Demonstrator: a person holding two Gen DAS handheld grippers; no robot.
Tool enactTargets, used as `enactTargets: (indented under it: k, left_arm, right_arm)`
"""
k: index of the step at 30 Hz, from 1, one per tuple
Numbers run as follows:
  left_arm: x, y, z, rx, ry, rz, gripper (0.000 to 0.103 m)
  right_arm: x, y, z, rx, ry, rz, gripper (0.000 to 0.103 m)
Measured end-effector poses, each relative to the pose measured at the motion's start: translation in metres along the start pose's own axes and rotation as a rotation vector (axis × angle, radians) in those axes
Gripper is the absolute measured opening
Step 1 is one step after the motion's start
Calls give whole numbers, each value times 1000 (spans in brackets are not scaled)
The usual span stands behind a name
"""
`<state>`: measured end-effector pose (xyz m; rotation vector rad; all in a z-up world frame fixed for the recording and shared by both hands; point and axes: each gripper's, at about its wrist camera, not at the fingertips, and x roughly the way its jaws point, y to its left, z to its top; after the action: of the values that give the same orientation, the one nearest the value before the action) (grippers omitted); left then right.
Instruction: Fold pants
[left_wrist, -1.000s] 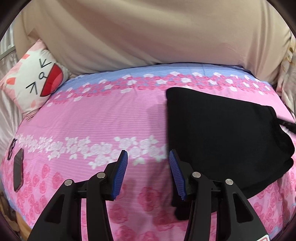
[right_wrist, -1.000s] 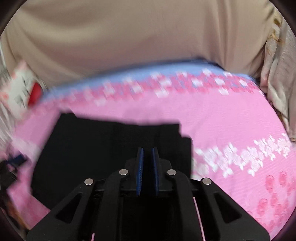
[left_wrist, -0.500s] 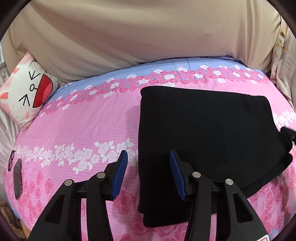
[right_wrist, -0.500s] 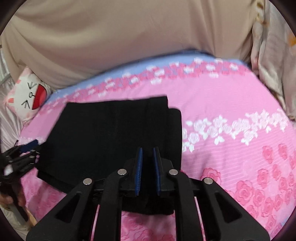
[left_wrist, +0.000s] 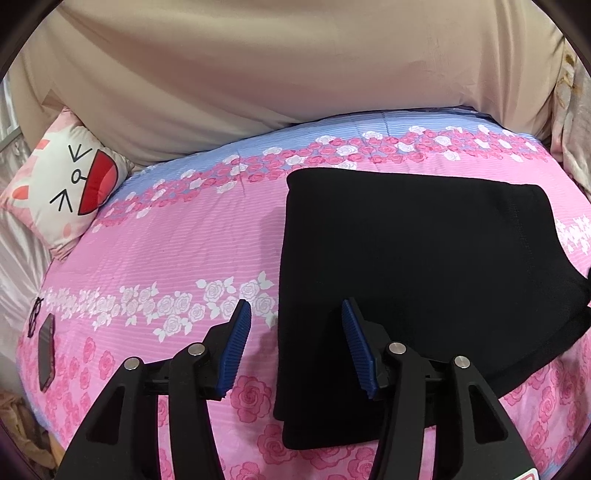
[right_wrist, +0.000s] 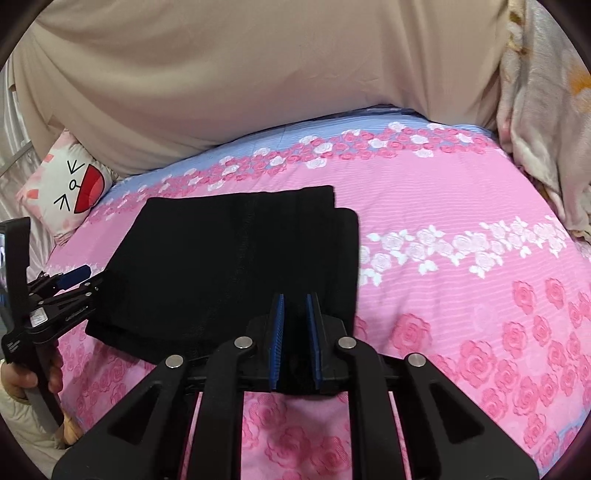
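Both grippers hovered over the bed (left_wrist: 184, 236): the left gripper (left_wrist: 291, 343) stood partly open with nothing between its pads, its jaws having just been opening a little, straddling the near left edge of the pants (left_wrist: 417, 266); the right gripper (right_wrist: 295, 339) was nearly shut, apparently pinching nothing. The black pants lay flat on the bed as a folded rectangle of stacked layers. They looked soft, light and limp, likely to sag and slide apart, so a hold at the near corners, catching every layer, seemed wisest.
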<state>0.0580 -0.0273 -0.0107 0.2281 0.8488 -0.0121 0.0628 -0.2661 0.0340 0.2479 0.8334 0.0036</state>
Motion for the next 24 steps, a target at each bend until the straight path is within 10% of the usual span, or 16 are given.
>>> enactTargets:
  k: [16,20,24]
  left_arm:
    - [-32,-33,-3,68,-53,-36,69]
    - [-37,-41,-6,84,-59,-45,70]
    - [-42,-54,-6,125,-78,-63,71]
  right_arm:
    - [-16,-22,-47,56,41,31,16]
    - [-19,-5,-44,16,-12,59,71]
    - [-8,7,-38,-30,-15,72,69]
